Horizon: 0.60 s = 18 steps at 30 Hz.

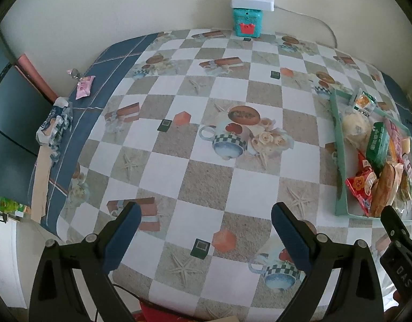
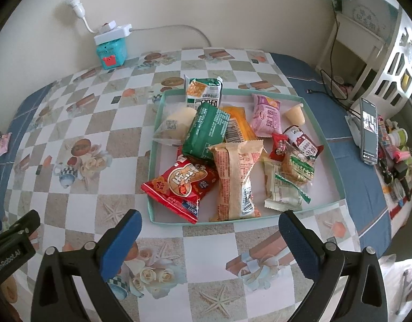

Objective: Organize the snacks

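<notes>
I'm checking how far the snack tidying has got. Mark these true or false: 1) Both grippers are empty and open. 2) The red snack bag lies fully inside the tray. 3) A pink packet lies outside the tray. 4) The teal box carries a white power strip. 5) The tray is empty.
1) Left gripper and right gripper: true.
2) False: the red snack bag overhangs the shallow pale green tray's rim.
3) True: a pink packet lies on the blue table edge.
4) True: the teal box carries the white power strip.
5) False: it holds many snacks.

A checkered-cloth table [image 2: 79, 123] bears a snack-filled tray [image 2: 336, 173] at centre and a teal box [image 2: 111, 53] at eleven o'clock.
</notes>
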Each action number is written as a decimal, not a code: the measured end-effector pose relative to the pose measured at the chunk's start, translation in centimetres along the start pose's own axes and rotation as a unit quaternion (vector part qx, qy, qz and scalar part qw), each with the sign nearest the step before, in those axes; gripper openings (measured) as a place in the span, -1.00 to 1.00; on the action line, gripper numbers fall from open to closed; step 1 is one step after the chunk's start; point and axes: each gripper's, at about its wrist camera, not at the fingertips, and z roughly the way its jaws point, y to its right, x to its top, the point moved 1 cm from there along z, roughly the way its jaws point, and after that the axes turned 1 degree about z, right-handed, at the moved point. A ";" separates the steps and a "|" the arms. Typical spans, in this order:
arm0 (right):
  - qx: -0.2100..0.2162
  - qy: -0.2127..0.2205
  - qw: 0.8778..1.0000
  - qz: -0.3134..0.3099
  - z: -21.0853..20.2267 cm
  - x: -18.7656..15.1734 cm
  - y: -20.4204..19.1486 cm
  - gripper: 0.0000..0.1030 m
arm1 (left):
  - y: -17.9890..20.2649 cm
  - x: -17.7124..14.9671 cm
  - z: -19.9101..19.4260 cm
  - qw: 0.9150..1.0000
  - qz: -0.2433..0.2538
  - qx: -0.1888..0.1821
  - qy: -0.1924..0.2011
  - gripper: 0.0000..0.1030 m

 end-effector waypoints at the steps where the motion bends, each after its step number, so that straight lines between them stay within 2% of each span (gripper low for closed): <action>1: 0.000 0.000 1.000 0.000 0.0 0.0 0.0 1.00 | 0.0 0.0 0.0 1.000 0.000 -0.001 -0.001 0.90; 18: 0.000 -0.001 1.000 -0.003 0.1 0.0 -0.1 1.00 | 0.0 0.0 0.5 1.000 -0.001 -0.005 -0.012 0.89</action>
